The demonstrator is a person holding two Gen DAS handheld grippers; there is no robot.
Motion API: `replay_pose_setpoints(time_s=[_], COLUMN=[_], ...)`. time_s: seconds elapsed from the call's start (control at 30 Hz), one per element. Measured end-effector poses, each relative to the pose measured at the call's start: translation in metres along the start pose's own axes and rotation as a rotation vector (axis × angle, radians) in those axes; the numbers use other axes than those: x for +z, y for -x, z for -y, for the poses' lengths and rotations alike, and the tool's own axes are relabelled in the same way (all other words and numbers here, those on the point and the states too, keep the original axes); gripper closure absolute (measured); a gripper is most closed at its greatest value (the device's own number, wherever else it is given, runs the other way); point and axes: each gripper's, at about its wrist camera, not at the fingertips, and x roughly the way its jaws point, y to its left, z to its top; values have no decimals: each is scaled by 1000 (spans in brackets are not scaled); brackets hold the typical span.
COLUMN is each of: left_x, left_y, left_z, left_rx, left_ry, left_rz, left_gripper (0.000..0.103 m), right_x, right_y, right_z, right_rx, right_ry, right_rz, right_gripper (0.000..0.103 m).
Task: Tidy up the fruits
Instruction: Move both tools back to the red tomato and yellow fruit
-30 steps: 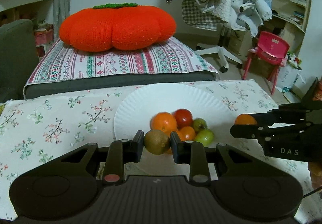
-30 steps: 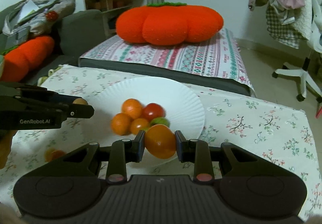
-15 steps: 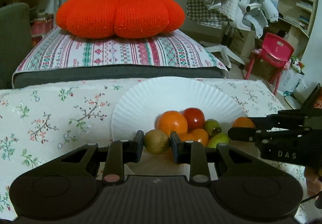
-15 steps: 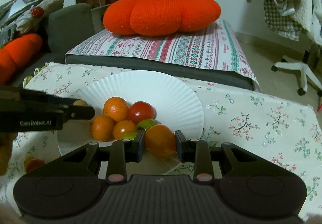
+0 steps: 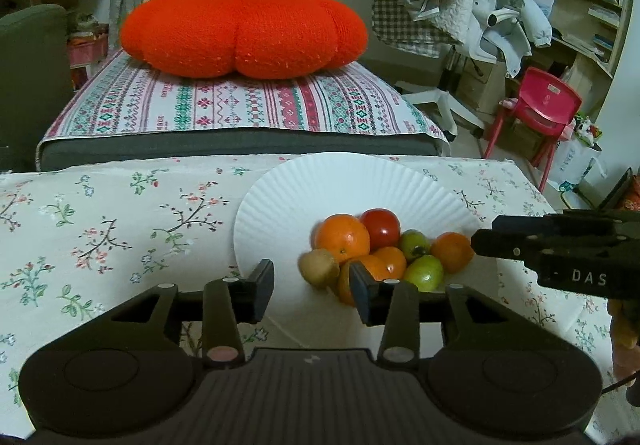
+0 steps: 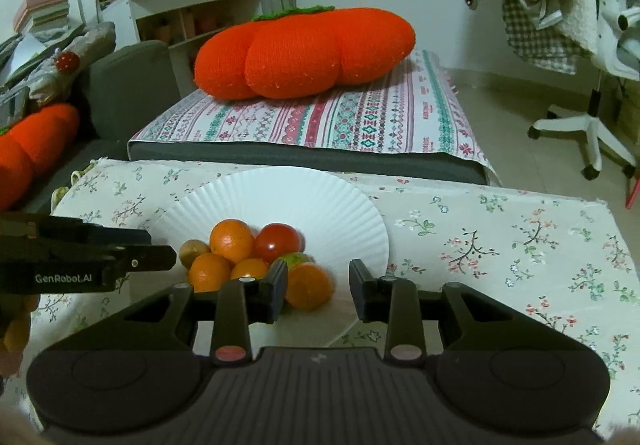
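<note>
Release step: both hand-held grippers, left (image 5: 312,287) and right (image 6: 318,291), are spread and empty over the plate (image 5: 304,189). Next, I judge, withdraw clear of the fruit pile (image 5: 372,249), low centre.

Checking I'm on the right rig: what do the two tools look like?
Both are matte black. The left tool has a ribbed body, two round side pads, small pinkish and pale discs on its finger bars, and "GenRobot.AI" in white on its side. The right tool is built the same and reads "DAS". No cables or sleeves show.
</note>
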Motion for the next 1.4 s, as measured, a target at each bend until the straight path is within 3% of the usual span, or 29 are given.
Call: replay_pose_setpoints(time_s=[0.23,0.87,0.93,1.17,1.4], left_x=[0,-30,-35,-53,-70], left_y=[21,84,89,86,75], left_z=[-2,-24,-25,-33,-29], left_rx=[28,134,140,133,119], left_ry=[-13,-34,-32,-45,-97], left_rz=[2,-35,-33,-57,-93], left_gripper=[73,61,54,51,51], right_x=[-2,-13,-16,-28,-47], right_y=[15,51,54,56,53], right_z=[-16,-77,-84,-99,-109], right_rx=[7,65,75,133,169], right_ry=[38,206,230,269,347], right_rz=[19,0,-2,-42,-82], right_gripper=[71,50,45,29,25])
